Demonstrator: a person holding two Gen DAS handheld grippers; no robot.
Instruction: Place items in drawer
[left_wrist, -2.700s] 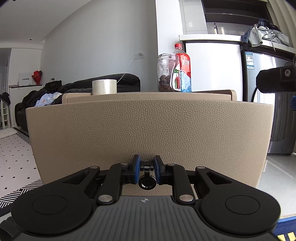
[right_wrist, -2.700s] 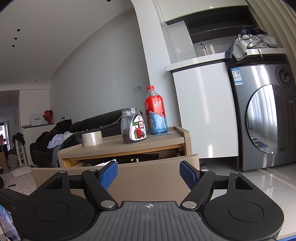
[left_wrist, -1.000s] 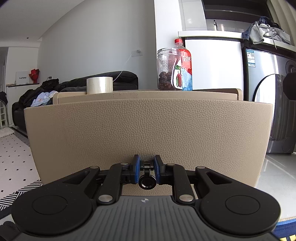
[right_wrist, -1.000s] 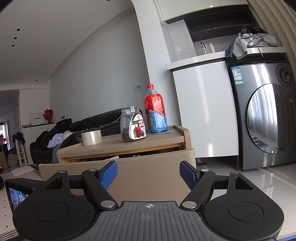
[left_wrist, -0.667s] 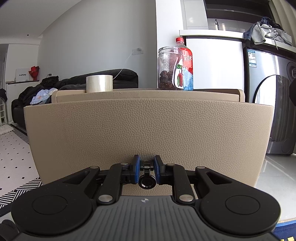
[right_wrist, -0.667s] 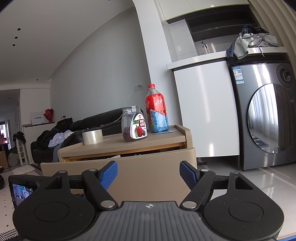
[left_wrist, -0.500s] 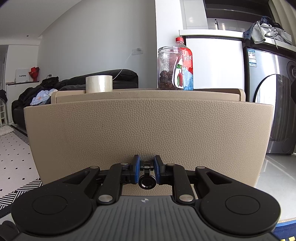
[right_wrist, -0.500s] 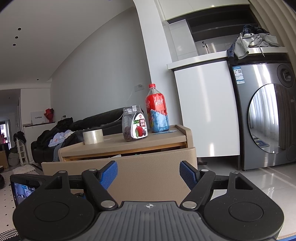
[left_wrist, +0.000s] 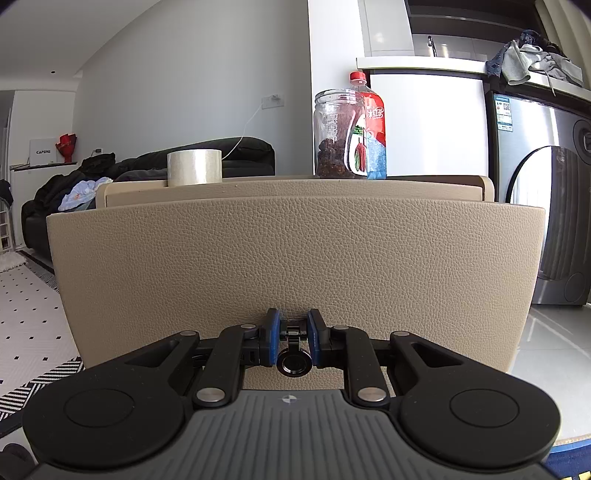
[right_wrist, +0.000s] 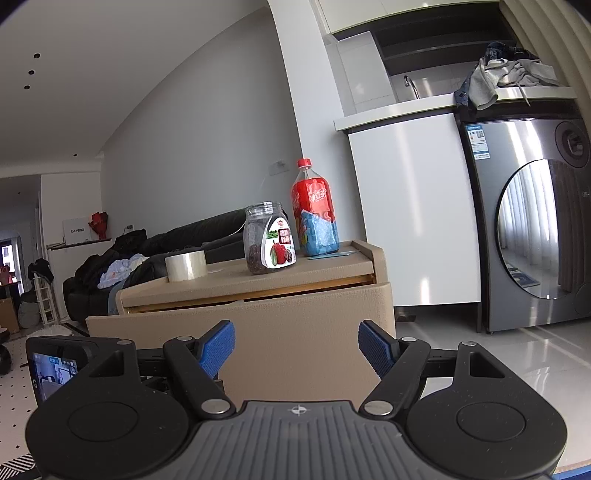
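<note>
Pushed most of the way back since the earliest frames: drawer (right_wrist: 303, 321) now showing only a thin dark slit under the cabinet top, with the right-hand view swung a little so the left tool's camera screen (right_wrist: 55, 369) enters at lower left. Left gripper (left_wrist: 291, 341) clenched on the small black drawer knob (left_wrist: 294, 363), blue pads (left_wrist: 271, 339) pressed to either side of its stem, tan pebbled drawer front (left_wrist: 295, 251) filling the middle of the left wrist view. Right gripper (right_wrist: 296, 349) released, blue fingers (right_wrist: 218, 347) spread wide and empty, held off in front of the drawer front without touching it. On the flat tan cabinet top (right_wrist: 236, 277): roll of clear tape (right_wrist: 185, 266) toward the left, upright clear jar (right_wrist: 269, 243) with dark contents near the middle, red-capped soda bottle (right_wrist: 314, 210) just behind and to the right of the jar, close beside it. Behind the cabinet, grey wall with a socket and trailing cable, black sofa (right_wrist: 155, 251) strewn with clothes. To the right, white counter unit (right_wrist: 406, 206) and steel front-loading washing machine (right_wrist: 528, 229) with crumpled clothes (right_wrist: 506, 81) heaped above. Glossy pale floor tiles (right_wrist: 517, 354) on the right, white tile with black dots (left_wrist: 26, 310) and a striped rug edge on the left.
</note>
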